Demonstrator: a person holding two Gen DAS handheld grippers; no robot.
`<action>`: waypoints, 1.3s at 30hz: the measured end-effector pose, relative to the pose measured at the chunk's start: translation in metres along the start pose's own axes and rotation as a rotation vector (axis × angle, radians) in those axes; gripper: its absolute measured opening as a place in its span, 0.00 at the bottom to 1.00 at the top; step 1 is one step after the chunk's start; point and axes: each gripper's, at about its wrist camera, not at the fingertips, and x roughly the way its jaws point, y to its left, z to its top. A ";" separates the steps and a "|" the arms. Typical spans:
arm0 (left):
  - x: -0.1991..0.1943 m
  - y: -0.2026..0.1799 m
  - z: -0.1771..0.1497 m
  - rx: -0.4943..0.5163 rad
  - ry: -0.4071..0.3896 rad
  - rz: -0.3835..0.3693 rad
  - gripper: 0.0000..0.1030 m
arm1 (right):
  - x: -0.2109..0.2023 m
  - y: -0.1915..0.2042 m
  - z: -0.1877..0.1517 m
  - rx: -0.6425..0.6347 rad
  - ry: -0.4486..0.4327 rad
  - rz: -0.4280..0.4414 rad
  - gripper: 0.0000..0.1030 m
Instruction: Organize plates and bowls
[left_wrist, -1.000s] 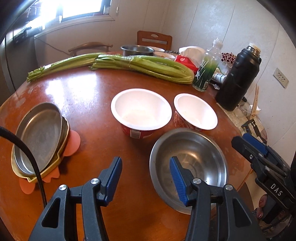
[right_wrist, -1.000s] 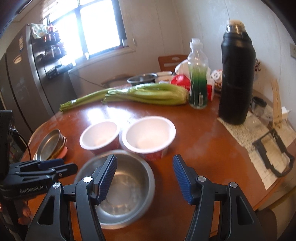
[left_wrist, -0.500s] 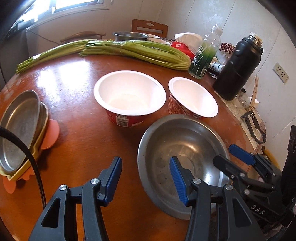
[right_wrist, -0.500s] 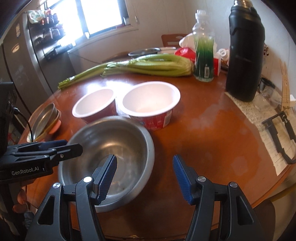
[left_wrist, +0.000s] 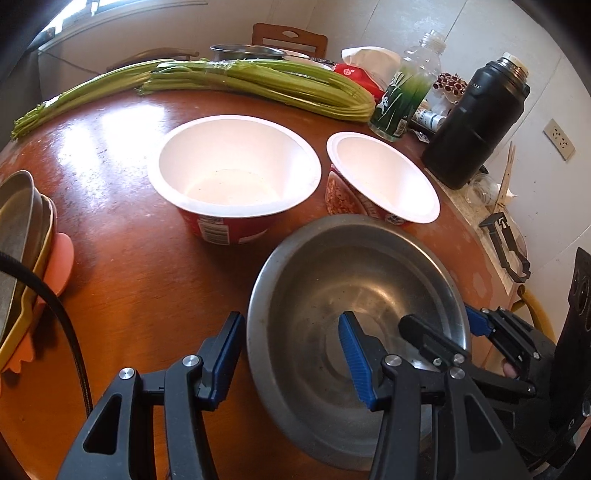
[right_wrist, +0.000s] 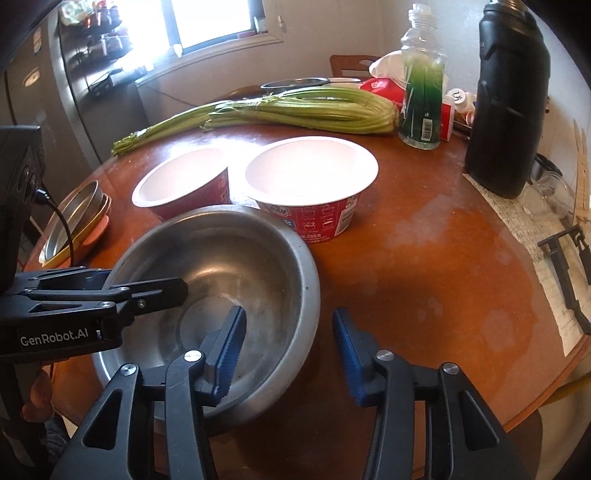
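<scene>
A steel bowl (left_wrist: 354, 280) (right_wrist: 236, 254) sits at the near edge of the round wooden table (left_wrist: 133, 258). My left gripper (left_wrist: 291, 354) is open and straddles its left rim, one finger inside, one outside. My right gripper (right_wrist: 286, 343) is open and straddles its right rim the same way; it also shows in the left wrist view (left_wrist: 439, 330). Behind the steel bowl stand two white paper bowls with red sides, a large one (left_wrist: 232, 173) (right_wrist: 310, 181) and a smaller one (left_wrist: 380, 177) (right_wrist: 181, 181). A stack of plates (left_wrist: 22, 236) (right_wrist: 77, 218) lies at the table's left edge.
Long celery stalks (left_wrist: 258, 81) lie across the back of the table. A green-labelled bottle (right_wrist: 421, 81), a black thermos (right_wrist: 506, 99) and a red and white packet (left_wrist: 354, 74) stand at the back right. A black clip (right_wrist: 569, 269) lies on paper at the right edge.
Both grippers have moved forward and down onto the steel bowl, from hovering before it to straddling its rim on opposite sides. Both stay open. The bowls have not moved.
</scene>
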 end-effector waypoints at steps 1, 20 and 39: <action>0.000 -0.001 0.000 -0.001 -0.001 0.001 0.52 | 0.001 0.000 0.000 -0.002 0.002 -0.001 0.47; -0.020 0.010 -0.014 -0.025 -0.029 0.007 0.45 | -0.006 0.038 0.005 -0.099 -0.023 0.071 0.43; -0.046 0.059 -0.036 -0.081 -0.078 0.082 0.45 | 0.008 0.096 0.006 -0.208 0.026 0.113 0.43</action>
